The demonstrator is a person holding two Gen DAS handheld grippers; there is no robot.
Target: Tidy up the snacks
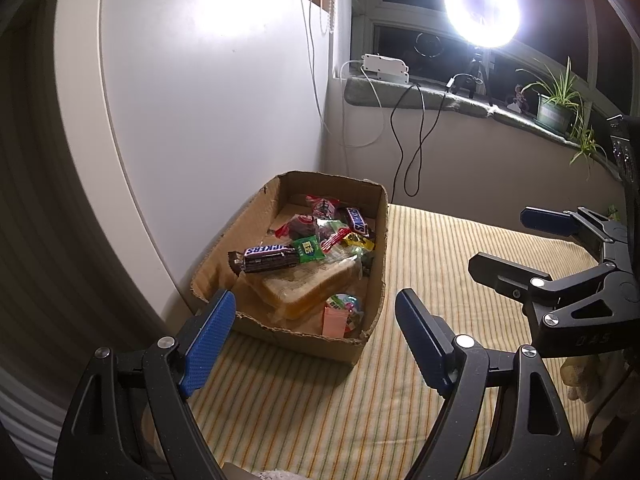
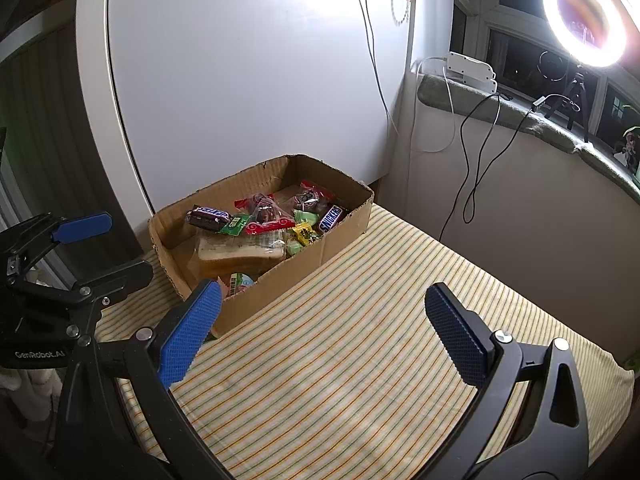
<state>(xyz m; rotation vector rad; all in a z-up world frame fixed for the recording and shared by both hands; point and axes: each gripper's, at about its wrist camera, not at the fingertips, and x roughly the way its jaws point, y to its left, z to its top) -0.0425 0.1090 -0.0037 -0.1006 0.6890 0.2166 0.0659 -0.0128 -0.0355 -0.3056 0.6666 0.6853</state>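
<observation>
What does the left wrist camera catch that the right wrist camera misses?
Only the left wrist view shows the potted spider plant on the windowsill and the right gripper, open. Only the right wrist view shows the left gripper, also open. Both share the cardboard box of snacks, two Snickers bars, wrapped bread, the striped cloth and the ring light.
</observation>
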